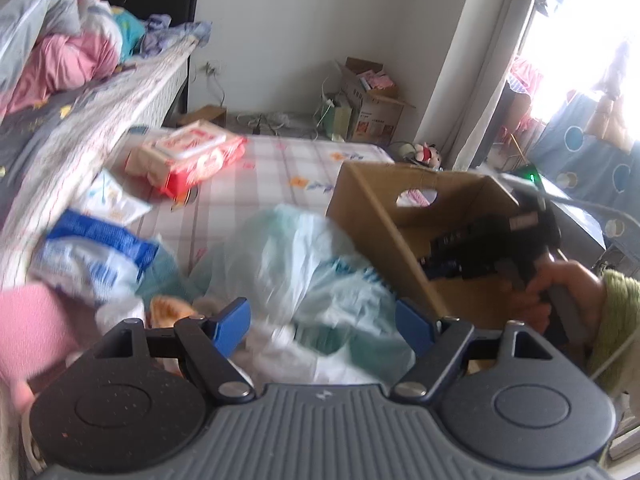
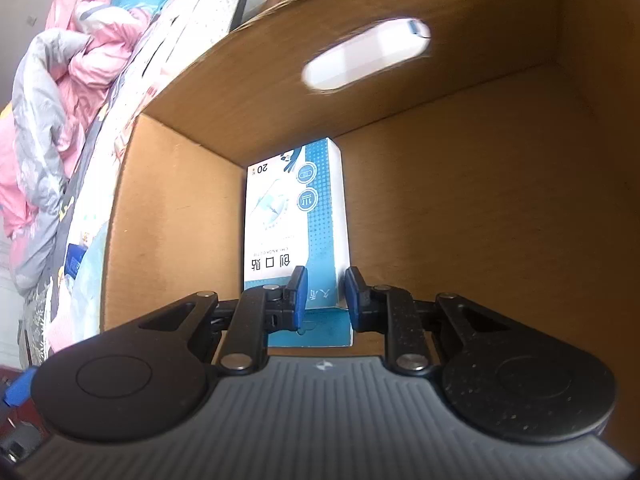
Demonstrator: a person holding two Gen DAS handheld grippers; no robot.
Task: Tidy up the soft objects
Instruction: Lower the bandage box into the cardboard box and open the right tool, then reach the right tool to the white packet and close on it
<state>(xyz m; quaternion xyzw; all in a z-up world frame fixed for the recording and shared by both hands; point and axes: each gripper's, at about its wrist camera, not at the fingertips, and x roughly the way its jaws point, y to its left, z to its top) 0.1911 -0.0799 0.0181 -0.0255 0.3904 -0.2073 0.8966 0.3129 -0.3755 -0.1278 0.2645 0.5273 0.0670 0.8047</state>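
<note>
My left gripper [image 1: 324, 320] is open wide above a pale teal plastic bag [image 1: 304, 256] that lies blurred on the checked mat [image 1: 280, 160]. To its left are a blue-and-white soft pack [image 1: 92, 256] and a red wipes pack [image 1: 188, 156]. A brown cardboard box [image 1: 384, 216] stands tilted on the right, and a hand holds my right gripper [image 1: 472, 252] inside it. In the right wrist view that gripper [image 2: 326, 296] has only a narrow gap between its pads. A blue-and-white plaster box [image 2: 296, 216] lies against the box's inner wall [image 2: 460, 200] beyond the fingertips, wider than the gap and not pinched.
A bed with pink and grey bedding [image 1: 60, 52] runs along the left. A small white pack [image 1: 112, 196], a pink item [image 1: 32, 320] and an orange cloth [image 1: 168, 308] lie near my left gripper. Another open carton [image 1: 372, 100] and cables sit by the far wall.
</note>
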